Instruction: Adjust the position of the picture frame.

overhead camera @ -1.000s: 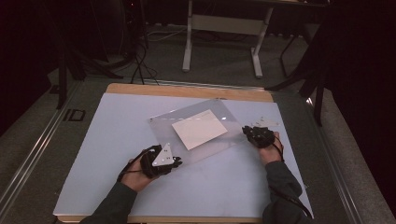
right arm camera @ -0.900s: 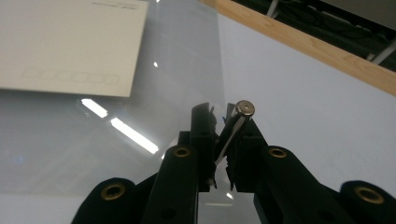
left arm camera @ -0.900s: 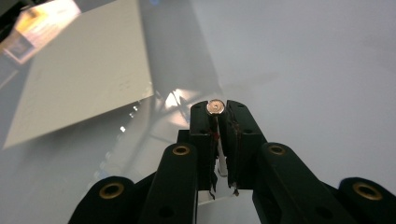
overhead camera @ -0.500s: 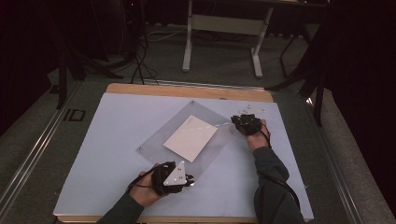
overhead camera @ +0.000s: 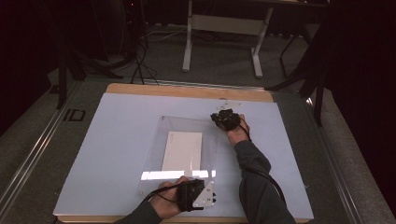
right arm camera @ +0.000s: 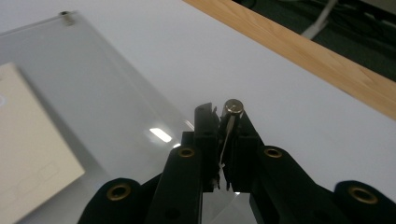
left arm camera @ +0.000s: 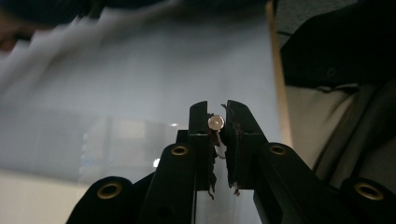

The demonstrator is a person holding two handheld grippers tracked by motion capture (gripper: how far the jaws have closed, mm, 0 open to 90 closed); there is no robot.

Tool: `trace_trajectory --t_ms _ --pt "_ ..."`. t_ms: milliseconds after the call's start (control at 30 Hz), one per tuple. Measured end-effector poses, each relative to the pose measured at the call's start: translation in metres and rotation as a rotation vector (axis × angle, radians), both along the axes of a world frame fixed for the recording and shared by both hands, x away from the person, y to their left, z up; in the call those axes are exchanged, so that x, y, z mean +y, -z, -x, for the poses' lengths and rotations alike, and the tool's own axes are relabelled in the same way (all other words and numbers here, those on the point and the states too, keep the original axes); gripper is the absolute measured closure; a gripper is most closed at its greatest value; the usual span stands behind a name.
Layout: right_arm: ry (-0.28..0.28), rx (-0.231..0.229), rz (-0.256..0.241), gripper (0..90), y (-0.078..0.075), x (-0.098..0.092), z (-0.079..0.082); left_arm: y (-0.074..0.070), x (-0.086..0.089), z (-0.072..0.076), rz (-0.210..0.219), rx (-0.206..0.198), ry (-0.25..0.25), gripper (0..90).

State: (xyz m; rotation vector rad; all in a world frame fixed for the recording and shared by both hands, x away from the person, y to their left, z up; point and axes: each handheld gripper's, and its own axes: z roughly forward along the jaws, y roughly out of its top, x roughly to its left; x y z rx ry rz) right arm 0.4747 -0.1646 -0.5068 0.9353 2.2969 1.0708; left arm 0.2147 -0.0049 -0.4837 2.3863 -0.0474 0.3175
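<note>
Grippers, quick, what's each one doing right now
Left gripper: shut on the clear panel corner.
Right gripper: shut on the clear panel's far corner.

High view: fixed camera above the person's side, facing forward and down, taking in the whole tabletop [overhead camera: 116,140] and floor beyond. Left gripper view: mounted on the left gripper [left arm camera: 217,122], very close and low, looking along its jaws across the clear sheet [left arm camera: 140,140]. Right gripper view: mounted on the right gripper [right arm camera: 224,112], equally close, angled down. All three share the clear sheet [overhead camera: 187,149] and tabletop.
</note>
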Motion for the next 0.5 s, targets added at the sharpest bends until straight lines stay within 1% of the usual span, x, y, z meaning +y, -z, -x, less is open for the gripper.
trace_trajectory --t_ms 33,100,167,200,233,267,300,367,400,433,467,500 --pt "-0.012 0.002 0.001 84.9 0.000 0.007 0.000 0.000 -0.003 0.000 -0.002 0.004 0.003 81.6" --pt "-0.019 0.011 0.014 84.8 0.001 0.016 -0.002 0.004 -0.010 -0.003 -0.016 0.007 0.009 81.8" --pt "-0.023 0.031 0.032 84.4 0.004 0.021 -0.004 0.009 -0.012 -0.005 -0.018 0.017 0.014 82.0" --pt "-0.021 0.043 0.034 84.3 0.006 0.021 -0.005 0.009 -0.012 -0.005 -0.018 0.017 0.014 81.9" --pt "-0.020 0.059 0.032 84.0 0.009 0.019 -0.006 0.014 -0.012 -0.008 -0.017 0.033 0.024 82.0" --pt "-0.020 0.059 0.032 84.0 0.009 0.019 -0.006 0.014 -0.012 -0.008 -0.017 0.033 0.024 82.0" --pt "-0.009 0.070 0.031 83.8 0.014 0.018 -0.006 0.019 -0.013 -0.007 -0.010 0.022 0.024 81.5" --pt "-0.007 0.068 0.022 83.5 0.015 0.018 -0.006 0.019 -0.011 -0.008 -0.003 0.026 0.025 80.5" --pt "-0.007 0.066 0.028 83.3 0.015 0.018 -0.006 0.019 -0.010 -0.008 0.001 0.013 0.018 78.3" --pt "-0.006 0.065 0.034 82.8 0.014 0.019 -0.005 0.019 -0.009 -0.009 0.005 0.010 0.013 71.5" --pt "-0.006 0.065 0.034 82.8 0.014 0.019 -0.005 0.019 -0.009 -0.009 0.005 0.010 0.013 67.6" --pt "-0.006 0.064 0.038 82.3 0.014 0.019 -0.005 0.018 -0.004 -0.012 0.013 0.035 0.004 67.6"
